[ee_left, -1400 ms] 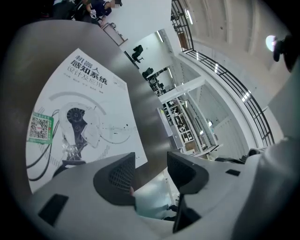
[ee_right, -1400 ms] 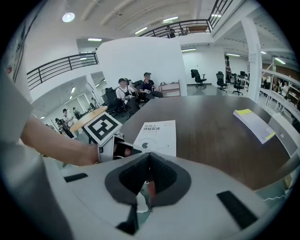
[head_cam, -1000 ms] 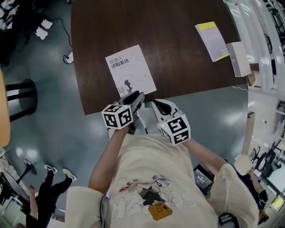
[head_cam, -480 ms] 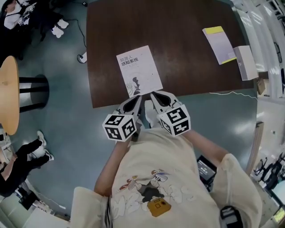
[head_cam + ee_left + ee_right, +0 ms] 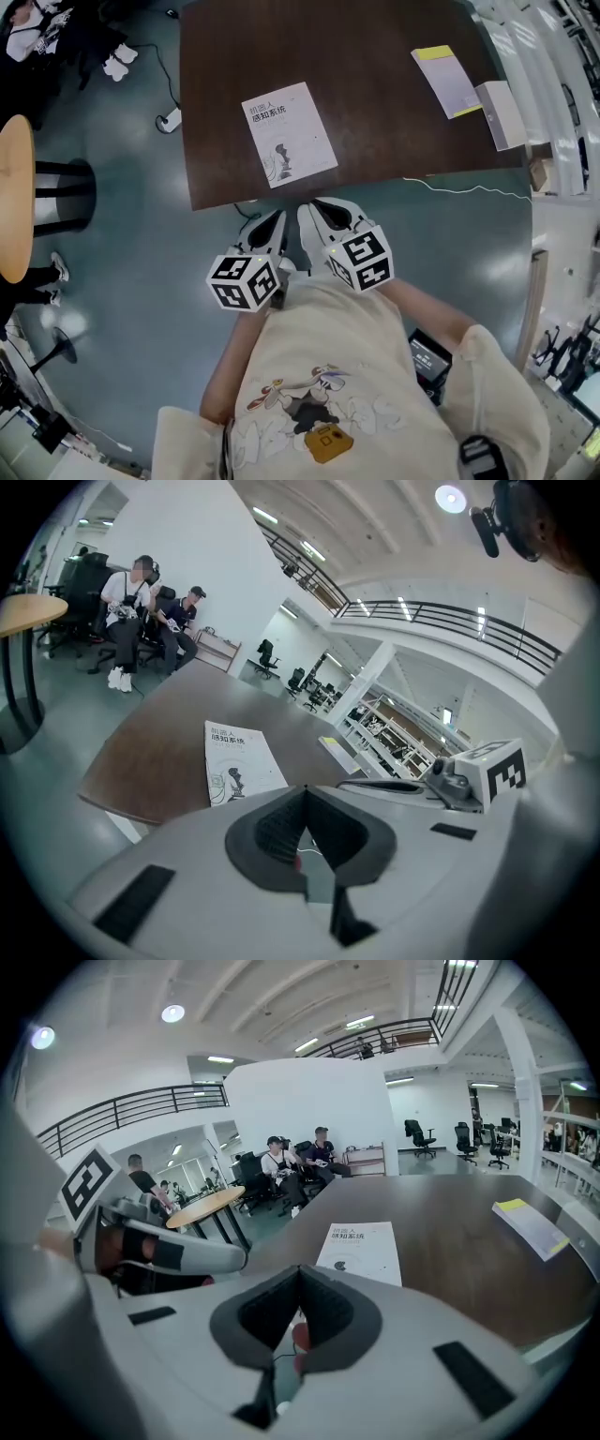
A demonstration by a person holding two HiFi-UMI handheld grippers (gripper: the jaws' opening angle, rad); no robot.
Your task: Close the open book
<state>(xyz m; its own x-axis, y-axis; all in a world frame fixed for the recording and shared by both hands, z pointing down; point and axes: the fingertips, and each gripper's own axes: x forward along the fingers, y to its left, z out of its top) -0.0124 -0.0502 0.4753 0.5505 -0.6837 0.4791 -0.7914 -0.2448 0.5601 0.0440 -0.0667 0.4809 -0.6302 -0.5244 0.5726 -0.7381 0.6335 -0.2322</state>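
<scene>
1. The book [image 5: 289, 134] lies flat on the tabletop [image 5: 394, 141] near its front edge, cover up, with no open pages showing. It reads as closed, so the task's one step looks done.
2. The left claw [image 5: 277, 218] is clenched tip to tip with nothing between its jaws. The right claw [image 5: 317, 208] is likewise clenched and empty.
3. Both hang just off the tabletop's near edge, over the floor — apart from the book and touching nothing.
4. As far as I can judge, nothing remains to do.

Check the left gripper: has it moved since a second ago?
Yes. The left gripper has drawn back from the book's near edge, past the table edge toward the person, jaws shut and empty.
</scene>
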